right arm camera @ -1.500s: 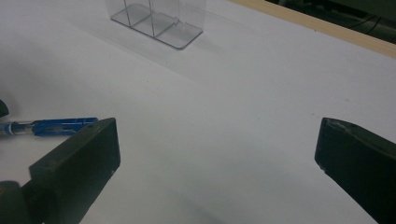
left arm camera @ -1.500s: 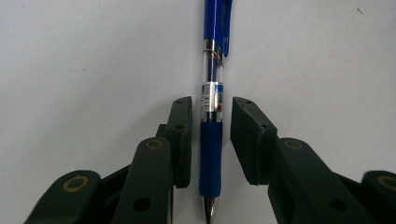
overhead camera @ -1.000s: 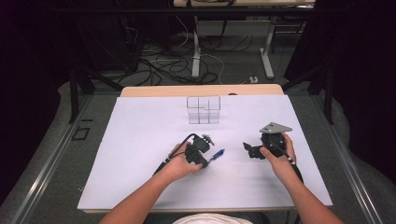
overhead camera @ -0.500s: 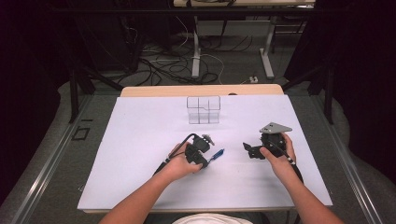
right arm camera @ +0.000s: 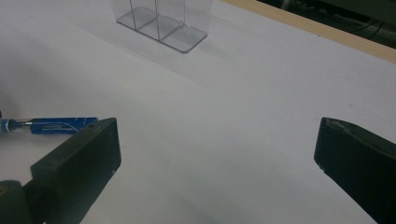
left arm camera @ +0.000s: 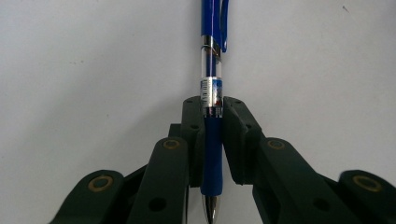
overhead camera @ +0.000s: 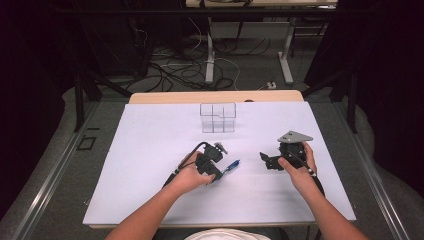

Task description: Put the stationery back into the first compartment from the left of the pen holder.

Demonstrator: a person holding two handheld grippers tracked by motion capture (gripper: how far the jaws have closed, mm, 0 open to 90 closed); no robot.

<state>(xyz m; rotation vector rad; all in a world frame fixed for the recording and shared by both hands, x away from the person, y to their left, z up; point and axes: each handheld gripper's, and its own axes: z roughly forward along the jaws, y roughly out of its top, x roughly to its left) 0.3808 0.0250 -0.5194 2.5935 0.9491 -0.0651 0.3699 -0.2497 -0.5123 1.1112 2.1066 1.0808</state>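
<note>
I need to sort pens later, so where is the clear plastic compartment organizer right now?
In the high view the clear plastic compartment organizer stands at the far middle of the white table, near its wooden edge, beyond both grippers.

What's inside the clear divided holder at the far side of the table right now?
The clear holder looks empty: its base and dividers show through in the right gripper view, with no contents visible. Its upper part is cut off there. The blue pen is clamped in the left gripper.
</note>
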